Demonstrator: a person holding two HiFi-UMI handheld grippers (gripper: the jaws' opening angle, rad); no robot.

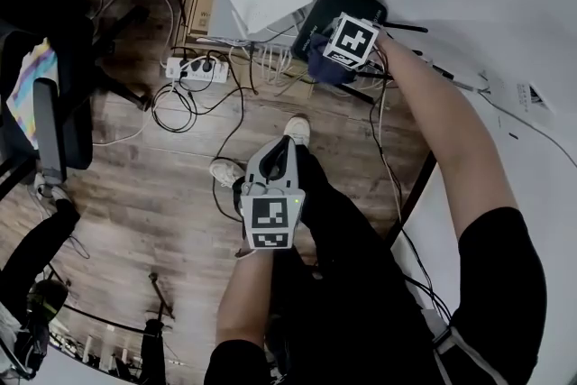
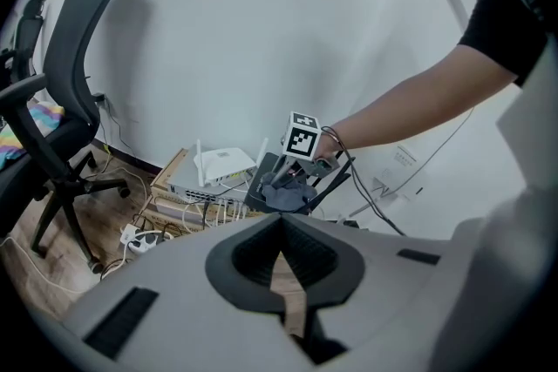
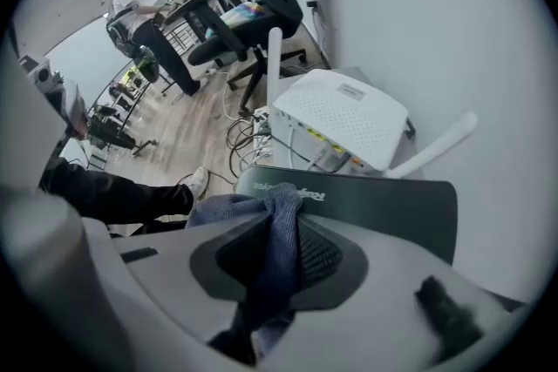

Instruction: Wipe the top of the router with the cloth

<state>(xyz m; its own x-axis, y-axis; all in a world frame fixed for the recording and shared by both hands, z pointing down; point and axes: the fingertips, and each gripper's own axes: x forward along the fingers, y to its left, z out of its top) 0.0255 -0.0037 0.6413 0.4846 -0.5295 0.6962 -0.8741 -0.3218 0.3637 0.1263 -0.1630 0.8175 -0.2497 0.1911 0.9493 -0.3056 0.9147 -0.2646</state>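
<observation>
The right gripper (image 3: 281,226) has its jaws closed on a blue-grey cloth (image 3: 234,210), which runs up between them and bunches out in front, lying against the near edge of the black router (image 3: 384,200). That router sits low by the white wall (image 2: 261,30), its flat top turned up toward the gripper and its thin black antennas sticking out to the side in the head view. Just beyond it stands a white router (image 3: 344,118) with pale antennas, set on a flat grey device from which a row of cables hangs, and this stack rests on a cardboard box (image 1: 202,0). The left gripper (image 2: 281,229) is held back over the wooden floor (image 1: 153,185), well apart from the routers, with its jaws together and nothing between them. A white power strip (image 1: 192,68) lies on the floor near the box among looped cables (image 1: 178,111), and a black office chair (image 2: 61,100) stands off to the left.
</observation>
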